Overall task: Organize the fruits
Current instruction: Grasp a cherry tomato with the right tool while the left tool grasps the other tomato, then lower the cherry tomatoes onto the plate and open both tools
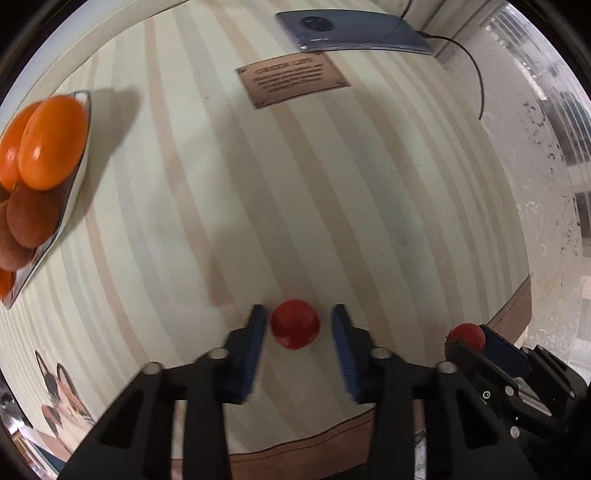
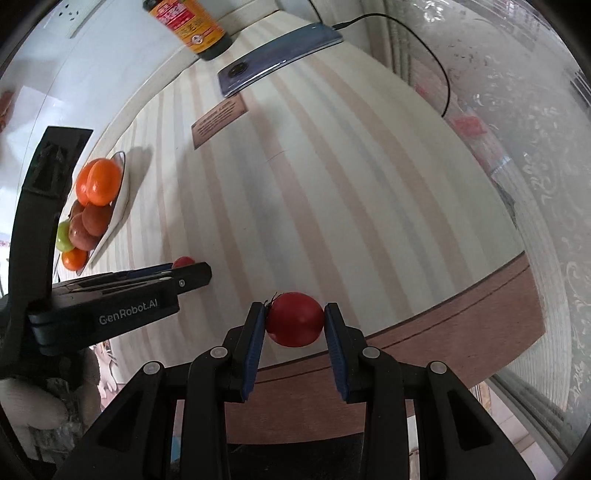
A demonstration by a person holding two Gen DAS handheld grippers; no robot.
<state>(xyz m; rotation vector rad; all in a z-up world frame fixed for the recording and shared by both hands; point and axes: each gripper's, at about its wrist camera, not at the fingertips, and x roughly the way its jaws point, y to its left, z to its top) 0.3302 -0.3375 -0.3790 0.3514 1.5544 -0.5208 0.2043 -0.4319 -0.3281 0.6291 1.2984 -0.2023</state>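
Left gripper (image 1: 298, 325): jaws parted around a small red fruit (image 1: 294, 324); the left pad touches or nearly touches it, the right pad stands clear; whether the fruit rests on the striped tabletop (image 1: 295, 184) cannot be told.

Right gripper (image 2: 295, 321): both blue pads pressed against a larger red tomato (image 2: 294, 319), near the table's front edge.

White dish (image 2: 120, 199), far left: holds oranges (image 2: 99, 181), brownish fruits and one green fruit (image 2: 63, 236).

Far end: phone (image 2: 277, 59) with cable attached; brown printed card (image 2: 218, 120) just nearer; bottle (image 2: 192, 26) with orange label beside the phone.
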